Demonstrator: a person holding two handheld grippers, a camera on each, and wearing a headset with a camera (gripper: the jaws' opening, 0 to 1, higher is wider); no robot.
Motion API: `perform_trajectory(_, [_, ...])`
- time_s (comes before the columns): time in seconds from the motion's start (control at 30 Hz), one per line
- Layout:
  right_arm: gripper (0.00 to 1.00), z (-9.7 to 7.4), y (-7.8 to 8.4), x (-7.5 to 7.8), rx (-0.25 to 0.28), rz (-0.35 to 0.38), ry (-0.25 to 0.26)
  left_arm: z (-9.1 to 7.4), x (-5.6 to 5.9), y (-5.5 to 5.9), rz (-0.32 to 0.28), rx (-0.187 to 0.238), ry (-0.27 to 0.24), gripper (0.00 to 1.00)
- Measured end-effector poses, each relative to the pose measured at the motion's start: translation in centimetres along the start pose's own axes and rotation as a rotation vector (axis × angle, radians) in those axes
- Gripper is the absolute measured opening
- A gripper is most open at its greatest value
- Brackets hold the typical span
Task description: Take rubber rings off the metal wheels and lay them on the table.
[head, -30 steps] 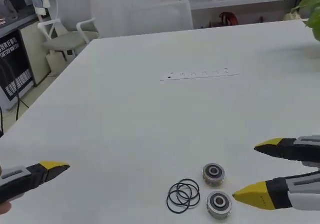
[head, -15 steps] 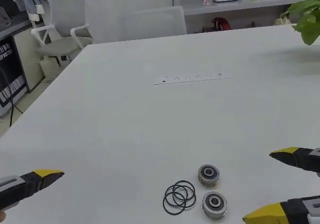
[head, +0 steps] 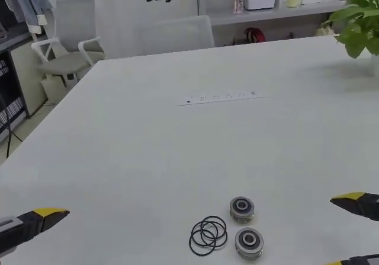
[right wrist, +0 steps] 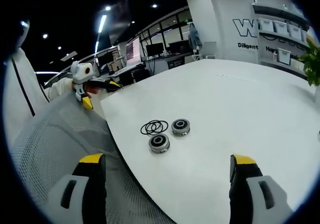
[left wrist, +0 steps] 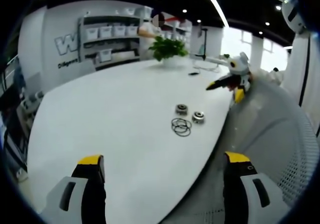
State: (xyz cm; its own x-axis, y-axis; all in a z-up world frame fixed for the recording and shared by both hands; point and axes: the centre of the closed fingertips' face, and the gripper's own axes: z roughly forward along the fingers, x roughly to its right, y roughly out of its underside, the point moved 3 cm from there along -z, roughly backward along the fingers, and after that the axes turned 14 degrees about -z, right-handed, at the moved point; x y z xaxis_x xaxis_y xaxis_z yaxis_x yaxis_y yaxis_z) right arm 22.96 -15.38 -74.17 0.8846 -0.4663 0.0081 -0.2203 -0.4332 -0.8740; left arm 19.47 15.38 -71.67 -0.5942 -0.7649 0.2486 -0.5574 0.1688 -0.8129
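The left hand-held gripper [left wrist: 163, 159] stands wide, its two yellow-tipped jaws far apart with nothing between them. It hangs off the near left edge of the counter [head: 177, 146], above a grey mesh chair [left wrist: 280, 149]. In the head view one of its yellow tips pokes in at the lower left, low over the white top.

The right hand-held gripper [right wrist: 168, 159] is just as wide and just as empty. In its own view one jaw lies over the counter and the other over the mesh chair. In the head view its upper jaw enters at the right edge and a sliver of the lower one shows at the bottom edge.

Between the two hand-held grippers, near the front edge of the counter, lie the rubber rings [head: 208, 235]: thin black loops in a loose overlapping bunch, flat on the surface. Just to their right sit the two metal wheels [head: 241, 208], one behind the other and a little apart, both flat with dark hubs facing up. The rings lie just beside the nearer wheel; whether they touch it I cannot tell.

Further out, a flush socket strip [head: 216, 97] is set in the middle of the counter. A green plant [head: 355, 16] stands at the far right corner, and grey office chairs [head: 68, 40] stand beyond the far left corner.
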Motion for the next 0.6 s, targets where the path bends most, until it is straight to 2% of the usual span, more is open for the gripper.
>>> perform_trajectory(0.27, [1.00, -0.1, 0.8, -0.5, -0.036, 0.014, -0.001, 0.0, -0.1, 0.3, -0.011, 0.002, 0.000, 1.00])
perform_trajectory(0.6, [1.00, 0.0, 1.2, -0.9, -0.052, 0.026, -0.016, 0.1, 0.0, 0.3, -0.026, 0.008, -0.003, 1.00])
